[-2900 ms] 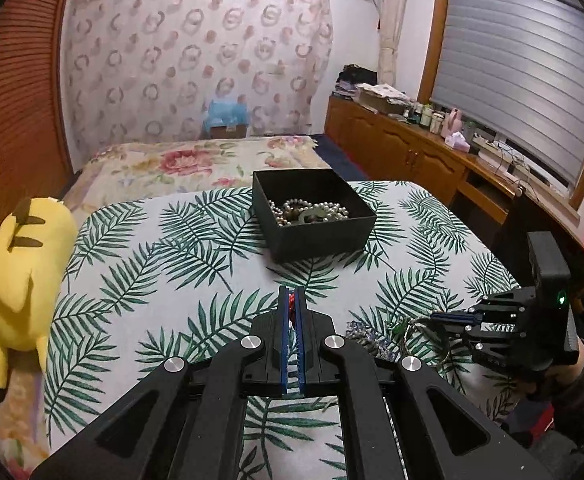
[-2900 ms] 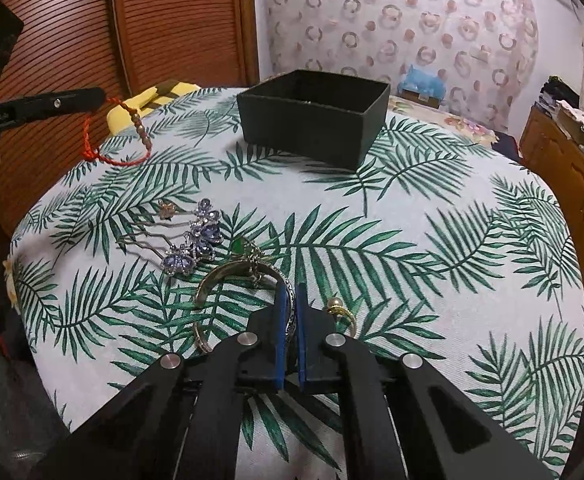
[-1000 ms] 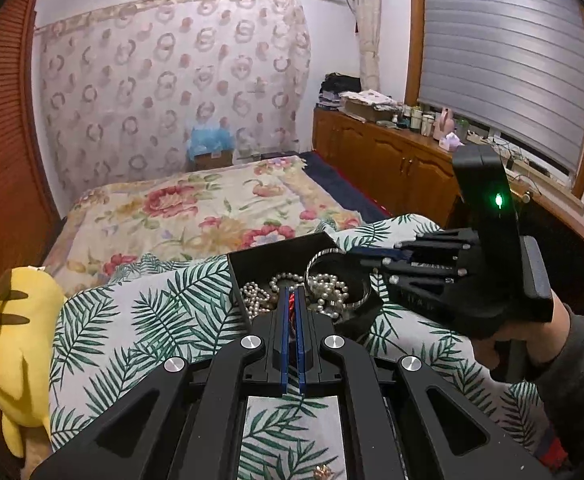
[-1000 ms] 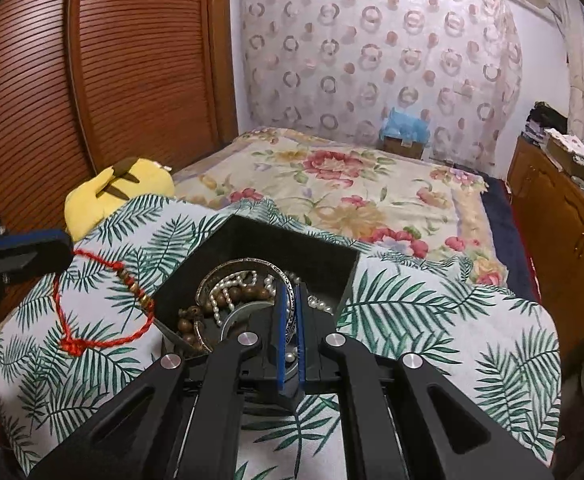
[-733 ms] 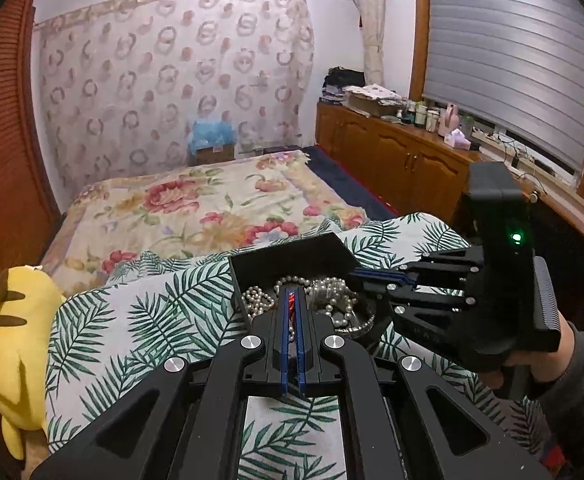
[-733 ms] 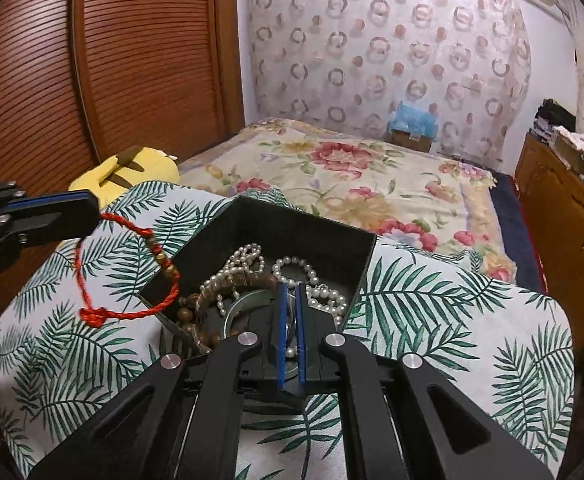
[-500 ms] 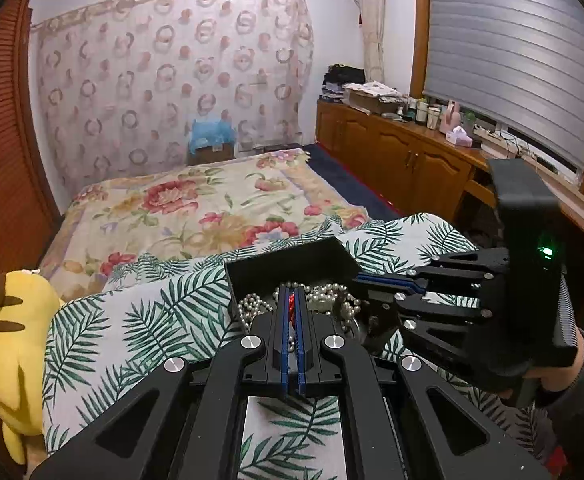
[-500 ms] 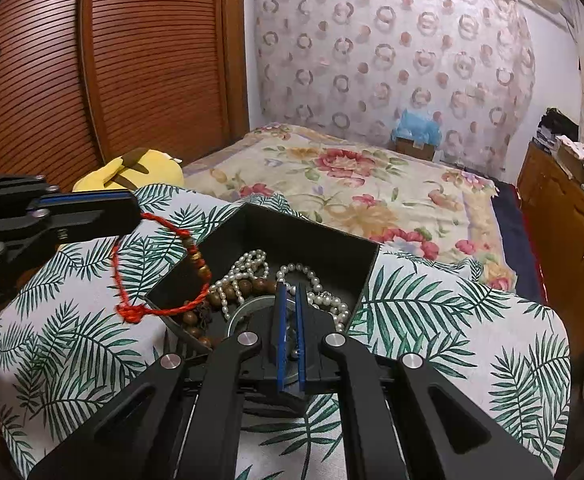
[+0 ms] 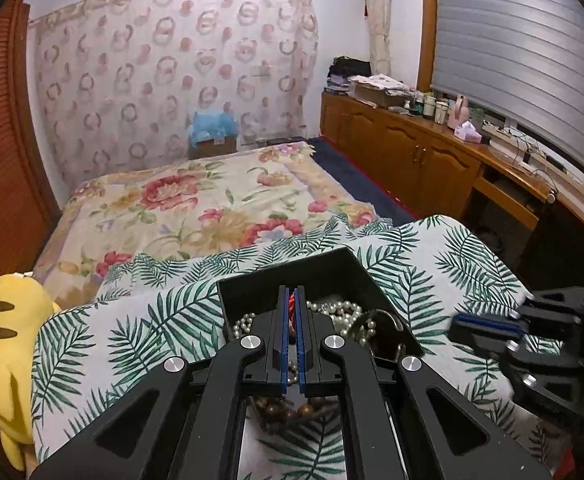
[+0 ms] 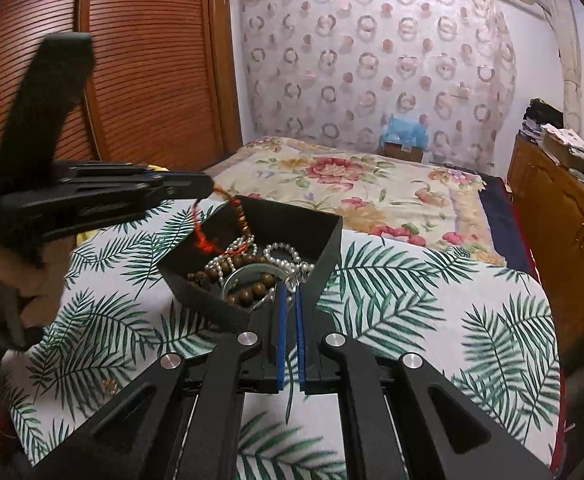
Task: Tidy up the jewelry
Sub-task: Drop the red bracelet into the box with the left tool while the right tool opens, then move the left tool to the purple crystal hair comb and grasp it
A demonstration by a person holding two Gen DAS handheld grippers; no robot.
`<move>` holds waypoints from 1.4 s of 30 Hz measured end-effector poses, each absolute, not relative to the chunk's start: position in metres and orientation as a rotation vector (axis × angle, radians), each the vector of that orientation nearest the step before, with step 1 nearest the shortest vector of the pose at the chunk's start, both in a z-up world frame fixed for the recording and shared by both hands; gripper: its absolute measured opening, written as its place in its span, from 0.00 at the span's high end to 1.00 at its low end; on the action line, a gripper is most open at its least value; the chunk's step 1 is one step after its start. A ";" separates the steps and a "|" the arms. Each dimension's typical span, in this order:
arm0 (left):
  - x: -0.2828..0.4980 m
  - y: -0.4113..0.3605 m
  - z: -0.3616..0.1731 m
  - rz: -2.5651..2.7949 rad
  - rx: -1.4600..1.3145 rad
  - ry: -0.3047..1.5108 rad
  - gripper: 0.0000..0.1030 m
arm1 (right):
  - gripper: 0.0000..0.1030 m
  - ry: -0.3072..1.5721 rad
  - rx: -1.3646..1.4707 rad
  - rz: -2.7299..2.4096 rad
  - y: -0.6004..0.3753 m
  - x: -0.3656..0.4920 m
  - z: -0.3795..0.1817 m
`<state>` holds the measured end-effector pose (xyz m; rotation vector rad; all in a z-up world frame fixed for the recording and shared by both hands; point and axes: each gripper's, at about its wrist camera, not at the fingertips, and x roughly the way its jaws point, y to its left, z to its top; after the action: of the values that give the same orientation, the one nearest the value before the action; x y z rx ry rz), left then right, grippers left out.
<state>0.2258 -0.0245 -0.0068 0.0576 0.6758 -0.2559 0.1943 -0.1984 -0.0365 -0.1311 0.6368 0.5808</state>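
Left wrist view: the left gripper (image 9: 291, 300) hangs over the black jewelry box (image 9: 252, 286), blue pads pressed nearly together, pinching a red cord bracelet (image 9: 291, 303) that shows only as a sliver between them. Pearls (image 9: 334, 311) and brown wooden beads (image 9: 292, 408) already lie in the box. At 3 o'clock the right gripper (image 9: 458, 322) sits off the box's right side, blurred.

Right wrist view: the bracelet (image 10: 208, 240) dangles from the left gripper (image 10: 208, 184) at 10 o'clock, its loop hanging over the box (image 10: 328, 256) interior, knot approx. at the near-left wall. The right gripper (image 10: 291, 300) stands at the box's near corner, pads a narrow slit apart w/ nothing between them; a silver bangle (image 10: 232, 278) lies just ahead of its tips.

Step in hand, by the look of it: dropping the bracelet in. Next move calls for easing a bit toward 1 o'clock so the loop clears the wall, then parting the pads.

Room: leaf-print cloth (image 10: 412, 280) lies open at 3 o'clock; its edge falls away toward the bed (image 10: 352, 176) at 12. A small ring, prob., (image 10: 110, 387) waits at 8 o'clock.
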 end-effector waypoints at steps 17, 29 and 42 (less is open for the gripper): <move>0.231 -0.027 -0.008 -0.213 0.070 0.641 0.18 | 0.95 0.655 -0.078 0.573 -0.222 0.169 -0.051; 0.167 -0.019 -0.031 -0.233 0.098 0.661 0.07 | 0.48 0.650 -0.086 0.550 -0.233 0.119 -0.060; 0.095 -0.015 -0.066 -0.310 0.077 0.780 0.07 | 0.43 0.744 -0.110 0.562 -0.232 0.088 -0.088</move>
<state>0.0946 -0.0149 -0.0658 0.0767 0.7802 -0.3099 0.0879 -0.2324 -0.0882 -0.1096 0.7441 0.5618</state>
